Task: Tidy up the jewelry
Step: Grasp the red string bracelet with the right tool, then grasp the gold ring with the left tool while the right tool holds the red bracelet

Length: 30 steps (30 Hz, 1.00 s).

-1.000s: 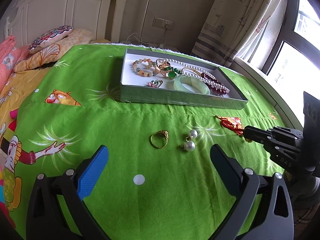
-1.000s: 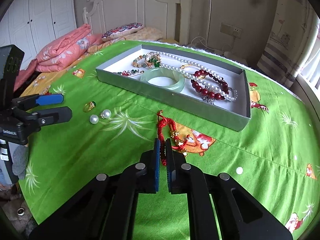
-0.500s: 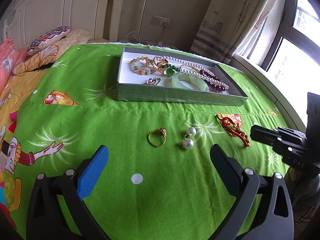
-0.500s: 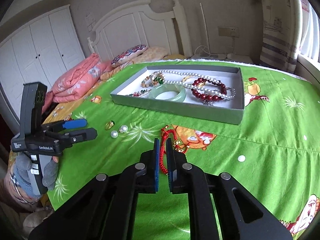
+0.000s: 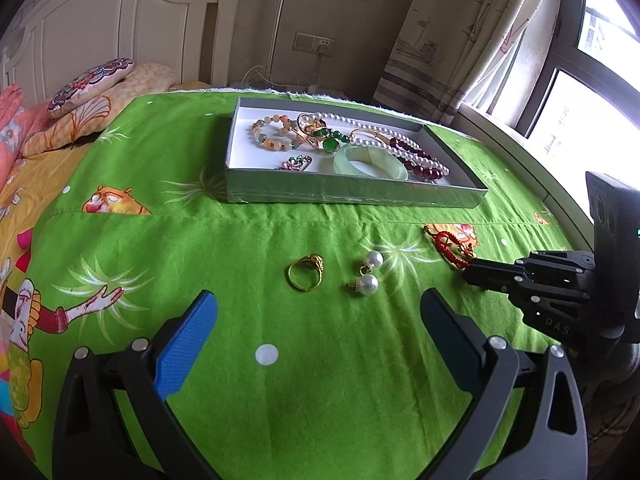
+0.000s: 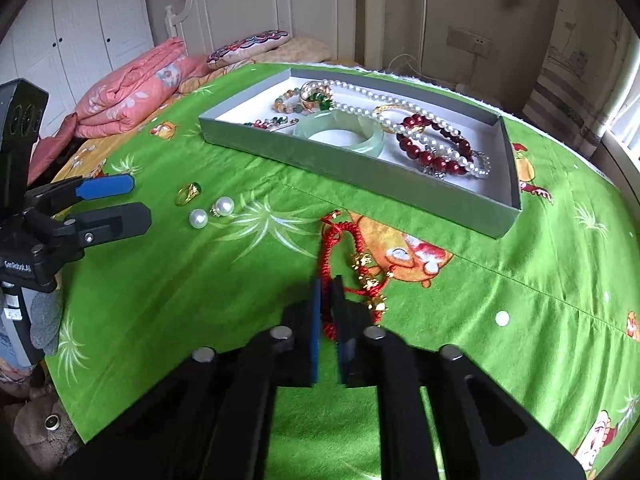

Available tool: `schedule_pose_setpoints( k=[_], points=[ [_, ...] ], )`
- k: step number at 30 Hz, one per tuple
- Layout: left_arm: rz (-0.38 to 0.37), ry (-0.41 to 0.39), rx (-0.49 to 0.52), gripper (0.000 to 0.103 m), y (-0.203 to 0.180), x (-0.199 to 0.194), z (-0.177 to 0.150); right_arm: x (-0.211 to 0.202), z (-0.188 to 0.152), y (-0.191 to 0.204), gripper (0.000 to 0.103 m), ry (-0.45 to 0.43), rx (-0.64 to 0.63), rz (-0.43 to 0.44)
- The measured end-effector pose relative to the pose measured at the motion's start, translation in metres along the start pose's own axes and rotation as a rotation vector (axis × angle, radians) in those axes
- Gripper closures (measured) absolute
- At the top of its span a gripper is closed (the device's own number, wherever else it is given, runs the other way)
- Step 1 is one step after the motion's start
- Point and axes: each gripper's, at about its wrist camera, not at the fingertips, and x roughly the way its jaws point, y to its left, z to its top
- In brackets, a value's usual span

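A red cord bracelet with gold charms [image 6: 344, 240] lies on the green sheet in front of the grey tray [image 6: 340, 164]. My right gripper [image 6: 327, 284] is shut on the near loop of the red cord; its tip meets the bracelet [image 5: 450, 246] in the left wrist view too, where the right gripper [image 5: 469, 270] comes in from the right. A gold ring [image 5: 305, 276] and two pearl earrings [image 5: 368, 276] lie loose between the spread fingers of my left gripper [image 5: 320, 320], which is open and holds nothing. The tray [image 5: 352, 194] holds a jade bangle [image 5: 370, 162], pearls and several beaded pieces.
A folded pink quilt [image 6: 132, 88] and patterned pillows [image 5: 90, 84] lie at the head of the bed. The bed's edge runs close under both grippers. A window and curtain [image 5: 460, 40] stand to the right. A wall socket with cables [image 5: 316, 44] is behind the tray.
The right gripper drew back and up from the red bracelet, then came down onto its near loop again. The left gripper stayed put; ring and earrings have not moved.
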Motion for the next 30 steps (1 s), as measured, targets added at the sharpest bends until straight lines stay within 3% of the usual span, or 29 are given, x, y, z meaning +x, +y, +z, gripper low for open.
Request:
schedule_pose_setpoints(
  k=[12, 19, 24, 30],
  points=[
    [0.030, 0.102, 0.184, 0.005, -0.030, 0.017, 0.001, -0.040, -0.008, -0.042, 0.095, -0.202, 0.217, 0.241],
    [0.062, 0.108, 0.246, 0.024, -0.024, 0.017, 0.008, -0.059, -0.016, -0.054, 0.095, -0.310, 0.291, 0.319],
    [0.116, 0.132, 0.301, 0.044, -0.011, 0.017, 0.017, -0.063, -0.017, -0.049, 0.095, -0.317, 0.277, 0.324],
    [0.103, 0.159, 0.334, 0.066, -0.010, 0.032, 0.022, -0.062, -0.018, -0.046, 0.095, -0.317, 0.276, 0.317]
  ],
)
